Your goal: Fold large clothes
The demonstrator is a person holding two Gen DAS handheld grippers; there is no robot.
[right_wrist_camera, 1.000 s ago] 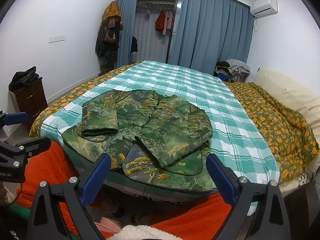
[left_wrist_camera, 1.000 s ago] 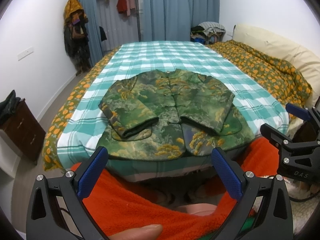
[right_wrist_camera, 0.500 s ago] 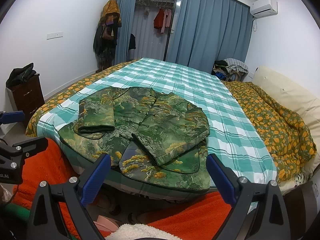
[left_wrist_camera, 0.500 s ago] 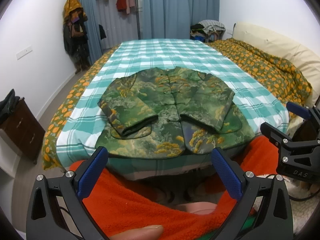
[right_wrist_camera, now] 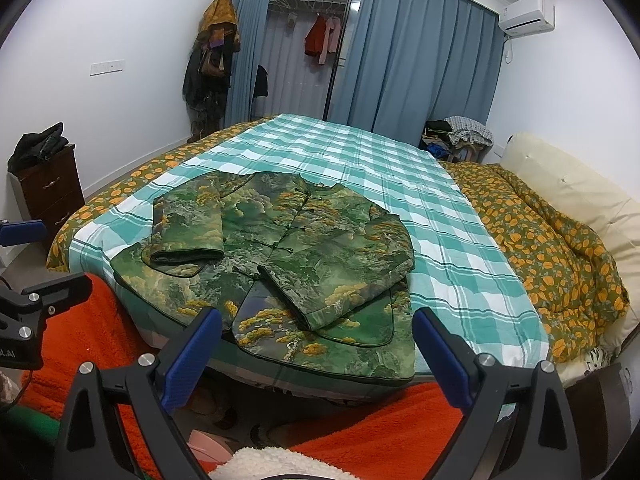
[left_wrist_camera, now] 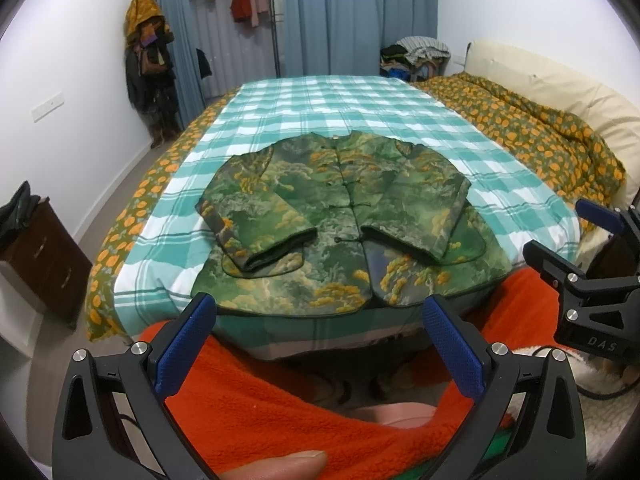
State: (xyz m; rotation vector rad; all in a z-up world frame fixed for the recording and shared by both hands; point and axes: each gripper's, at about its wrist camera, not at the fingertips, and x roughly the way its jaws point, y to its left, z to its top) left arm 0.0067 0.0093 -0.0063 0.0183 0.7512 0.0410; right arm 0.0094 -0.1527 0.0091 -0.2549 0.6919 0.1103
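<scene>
Jacket (left_wrist_camera: pixel 344 228): green and gold print, lying flat and front-up at the near end of the bed, both sleeves folded in across the front, hem hanging over the near edge.
Sheet (left_wrist_camera: pixel 332 100): teal and white checks, under the jacket.
Left gripper (left_wrist_camera: pixel 320 344): spread wide with nothing between its blue fingers (left_wrist_camera: pixel 186 344); held low in front of the bed, short of the jacket's hem and not touching it.
Right gripper (right_wrist_camera: pixel 318 356): likewise wide and empty; the hem sits just beyond its fingertips, apart from them.
Quilt (right_wrist_camera: pixel 552 248): orange-flowered, bunched along the right of the bed.
Blanket (left_wrist_camera: pixel 248 404): orange fleece below both grippers.
</scene>
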